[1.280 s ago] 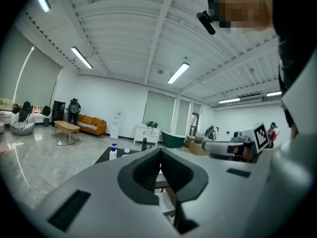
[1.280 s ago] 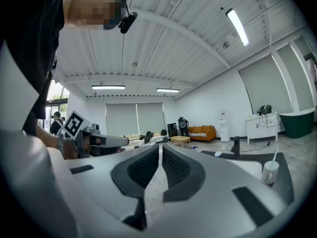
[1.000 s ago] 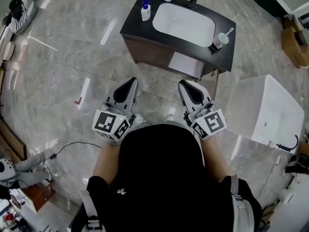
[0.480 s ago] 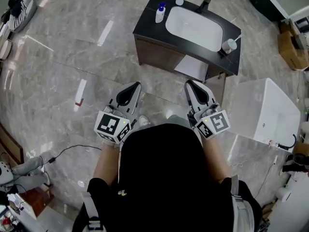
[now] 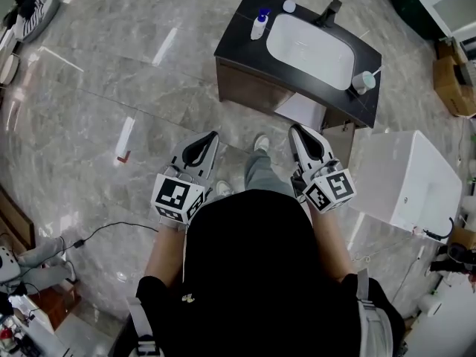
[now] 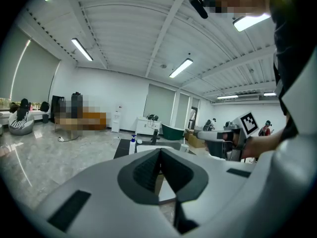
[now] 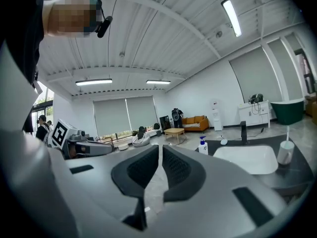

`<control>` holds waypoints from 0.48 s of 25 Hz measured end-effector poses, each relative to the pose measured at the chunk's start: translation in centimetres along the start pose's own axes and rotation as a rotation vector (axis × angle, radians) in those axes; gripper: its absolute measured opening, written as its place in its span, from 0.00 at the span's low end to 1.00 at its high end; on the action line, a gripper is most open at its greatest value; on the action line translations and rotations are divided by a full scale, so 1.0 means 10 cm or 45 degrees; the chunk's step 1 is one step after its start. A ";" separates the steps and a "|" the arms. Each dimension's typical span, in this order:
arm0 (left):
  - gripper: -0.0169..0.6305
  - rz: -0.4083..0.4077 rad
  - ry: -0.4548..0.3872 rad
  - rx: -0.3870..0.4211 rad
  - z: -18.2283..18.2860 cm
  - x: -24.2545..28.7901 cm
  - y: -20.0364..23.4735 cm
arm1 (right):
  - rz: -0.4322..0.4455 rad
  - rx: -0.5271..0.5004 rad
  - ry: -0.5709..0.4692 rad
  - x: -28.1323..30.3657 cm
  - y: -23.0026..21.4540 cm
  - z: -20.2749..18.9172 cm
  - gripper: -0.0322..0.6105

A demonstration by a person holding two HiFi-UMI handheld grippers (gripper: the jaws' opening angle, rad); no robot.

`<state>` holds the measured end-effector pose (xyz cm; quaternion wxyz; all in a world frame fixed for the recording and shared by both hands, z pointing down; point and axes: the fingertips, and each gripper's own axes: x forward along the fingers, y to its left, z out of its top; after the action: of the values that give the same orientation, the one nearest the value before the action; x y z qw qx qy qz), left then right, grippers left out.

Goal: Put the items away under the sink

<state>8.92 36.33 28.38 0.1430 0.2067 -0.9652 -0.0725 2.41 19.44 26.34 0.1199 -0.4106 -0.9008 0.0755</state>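
Two grippers are held side by side in front of the person, apart from each other, both pointing toward the sink. With jaws closed tip to tip, the left gripper (image 5: 210, 137) has nothing between them. The right gripper (image 5: 297, 131) is closed too and empty, with only a hairline slit between its pads. The sink (image 5: 309, 43) sits in a black counter (image 5: 236, 36) on a brown cabinet (image 5: 249, 88), well ahead across the marble floor (image 5: 111, 73).

On the counter, a soap bottle (image 5: 259, 25) with a blue pump stands at the left rear corner. A small white disc (image 5: 289, 6) lies near the black tap (image 5: 329, 11), and a cup (image 5: 363, 82) with a stick in it stands at the right edge. A pale panel (image 5: 301, 112) shows under the counter's front. A white bin (image 5: 401, 173) stands right of the cabinet.
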 end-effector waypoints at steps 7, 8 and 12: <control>0.06 0.096 0.004 -0.044 0.20 0.64 0.33 | 0.093 0.003 -0.009 0.55 -0.52 0.20 0.12; 0.06 0.111 0.001 -0.044 0.26 0.76 0.36 | 0.105 0.003 -0.011 0.63 -0.62 0.24 0.12; 0.06 0.165 -0.002 -0.040 0.45 1.19 0.48 | 0.152 0.005 -0.008 0.90 -1.00 0.39 0.12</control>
<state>-4.67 36.03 28.04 0.1499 0.1414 -0.9754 -0.0786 -11.59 19.58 26.31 0.1134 -0.4631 -0.8748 0.0856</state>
